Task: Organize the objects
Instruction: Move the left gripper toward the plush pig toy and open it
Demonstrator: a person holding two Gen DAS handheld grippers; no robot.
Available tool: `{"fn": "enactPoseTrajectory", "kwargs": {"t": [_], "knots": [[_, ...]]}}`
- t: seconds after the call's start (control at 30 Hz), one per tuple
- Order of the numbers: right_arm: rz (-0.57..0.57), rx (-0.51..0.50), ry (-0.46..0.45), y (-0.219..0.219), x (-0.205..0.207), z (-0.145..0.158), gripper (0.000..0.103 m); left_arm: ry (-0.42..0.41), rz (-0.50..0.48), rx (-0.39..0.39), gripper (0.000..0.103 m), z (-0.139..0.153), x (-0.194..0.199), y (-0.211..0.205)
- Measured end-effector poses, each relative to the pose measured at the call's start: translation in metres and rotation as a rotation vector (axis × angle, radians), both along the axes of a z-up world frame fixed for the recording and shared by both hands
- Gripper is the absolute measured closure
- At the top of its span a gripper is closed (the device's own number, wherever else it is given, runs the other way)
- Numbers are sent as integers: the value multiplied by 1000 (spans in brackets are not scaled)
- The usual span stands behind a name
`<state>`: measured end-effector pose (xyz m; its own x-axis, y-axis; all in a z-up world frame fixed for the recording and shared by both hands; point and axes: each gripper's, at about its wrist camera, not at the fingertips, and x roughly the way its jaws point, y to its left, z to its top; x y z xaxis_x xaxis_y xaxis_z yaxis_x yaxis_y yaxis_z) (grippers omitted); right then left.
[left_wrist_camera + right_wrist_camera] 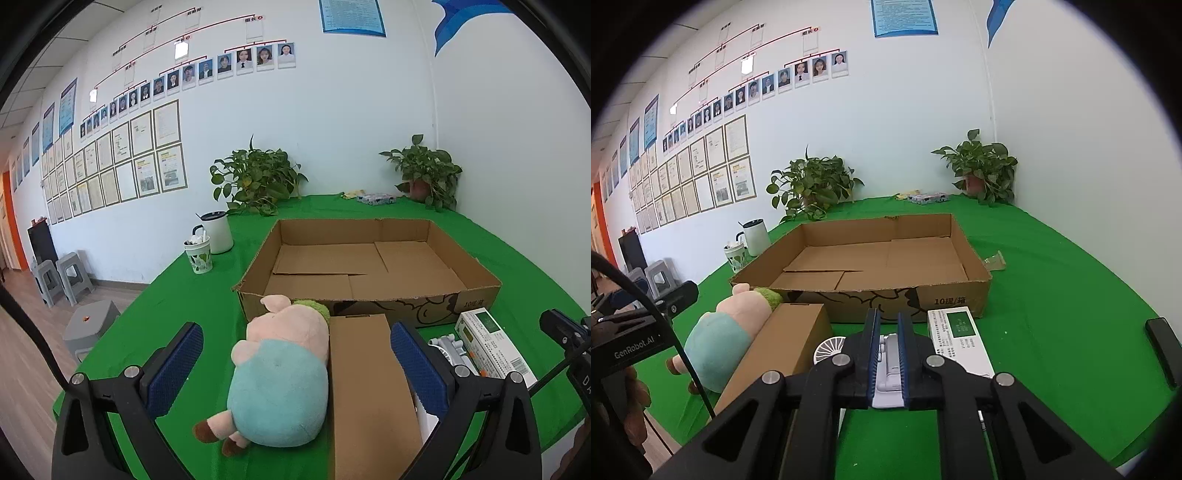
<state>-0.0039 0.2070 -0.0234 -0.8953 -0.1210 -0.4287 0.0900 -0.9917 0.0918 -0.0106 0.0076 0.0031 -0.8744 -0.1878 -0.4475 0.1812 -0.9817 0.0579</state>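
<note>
Green table [177,295], objects awaiting sorting. Left gripper [295,354] spread wide over plush pig [280,373] and small carton [369,391], touching neither. Right gripper [887,350] clamped on white fan [886,369], near table's front edge. Empty tray box [871,254] just beyond; white packet [960,339] to the right, beside the fan.

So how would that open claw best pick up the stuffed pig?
Across the plush pig's teal belly, coming from above along its length. It lies on its side between the open left claw's pads; the belly is its widest, softest part, though the brown box crowds one flank.
</note>
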Motion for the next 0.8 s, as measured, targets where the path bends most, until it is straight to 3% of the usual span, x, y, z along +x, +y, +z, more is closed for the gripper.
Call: {"fn": "enactPoseTrajectory", "kwargs": {"t": [0.1,0.13,0.17,0.23,0.37,0.53,0.7,0.73,0.8], "knots": [[76,-48,-41,9,-5,-4,85,-11,1,-20,1,-2,-5,9],[94,-56,-56,11,-7,-7,65,-15,4,-26,1,-2,-7,11],[105,-61,-70,12,-8,-10,37,-23,8,-28,1,-2,-9,13],[159,-104,-93,15,-11,-14,22,-48,15,-13,1,-3,-13,12],[266,-218,-185,21,-20,-26,22,-83,48,10,1,-7,-22,5],[290,-177,-217,17,-25,-34,22,-92,71,1,1,-8,-29,1],[289,-146,-156,9,-19,-25,23,-89,59,8,1,-8,-34,-2],[268,-120,-141,6,-18,-23,26,-88,49,5,1,-8,-34,-2],[264,-91,-136,1,-19,-22,63,-87,22,0,6,-8,-35,-2]]}}
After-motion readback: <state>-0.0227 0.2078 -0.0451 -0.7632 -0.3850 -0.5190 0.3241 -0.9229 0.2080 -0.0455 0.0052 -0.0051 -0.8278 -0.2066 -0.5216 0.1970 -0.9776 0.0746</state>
